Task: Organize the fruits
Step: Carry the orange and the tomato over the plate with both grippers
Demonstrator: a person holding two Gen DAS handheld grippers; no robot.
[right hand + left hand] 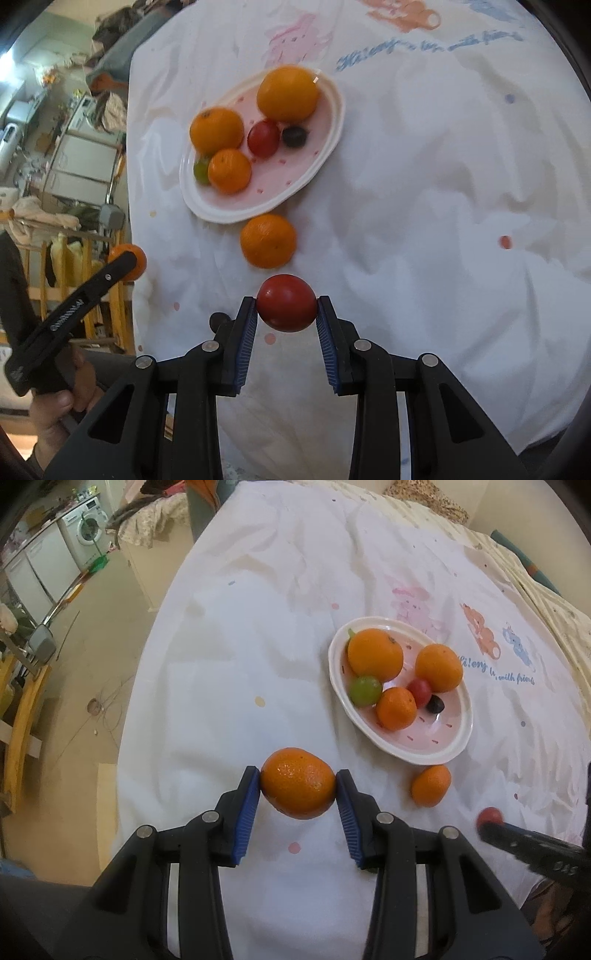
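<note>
My left gripper (298,784) is shut on an orange (297,783) and holds it above the white cloth, near-left of the plate. My right gripper (287,309) is shut on a red tomato (286,308), just short of a loose mandarin (268,240) that lies on the cloth by the plate's near rim. The oval pink plate (436,747) holds three oranges, a green grape (365,690), a small red tomato (420,692) and a dark grape (436,704). The loose mandarin also shows in the left wrist view (430,785), as does the right gripper's tomato (488,816).
A white cloth with cartoon prints (258,635) covers the table. The table's left edge drops to the floor, with a wooden chair (22,716) and a washing machine (86,530) beyond. A striped cloth (517,565) lies at the far right.
</note>
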